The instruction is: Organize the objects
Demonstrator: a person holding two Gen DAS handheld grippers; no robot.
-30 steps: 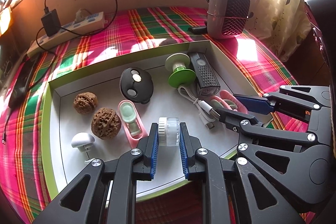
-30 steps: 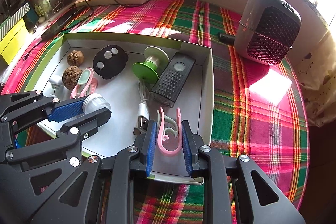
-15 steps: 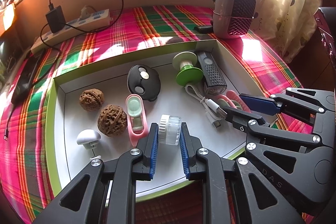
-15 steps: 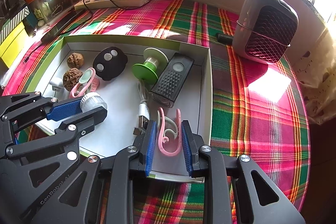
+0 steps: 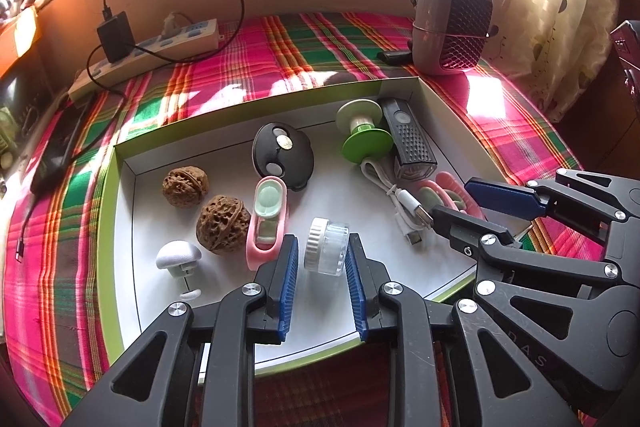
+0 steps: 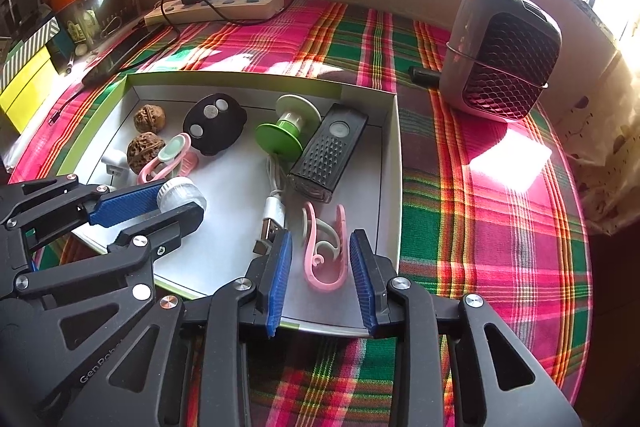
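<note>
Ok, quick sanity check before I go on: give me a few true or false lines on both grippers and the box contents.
1. The left gripper brackets the small clear jar, jaws open. True.
2. The right gripper is shut on the USB cable. False: it is open around the pink hook.
3. Two walnuts lie in the box. True.
4. The green spool sits outside the box. False: inside, beside the black light.

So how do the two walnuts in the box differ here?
The nearer walnut looks bigger and darker, with a rough, deeply pitted shell; the farther walnut looks smaller and lighter brown, with a visible seam across it. The nearer one touches the pink clip; the farther one sits apart, close to the box corner. Both lie loose on the white floor, untouched by either claw.
</note>
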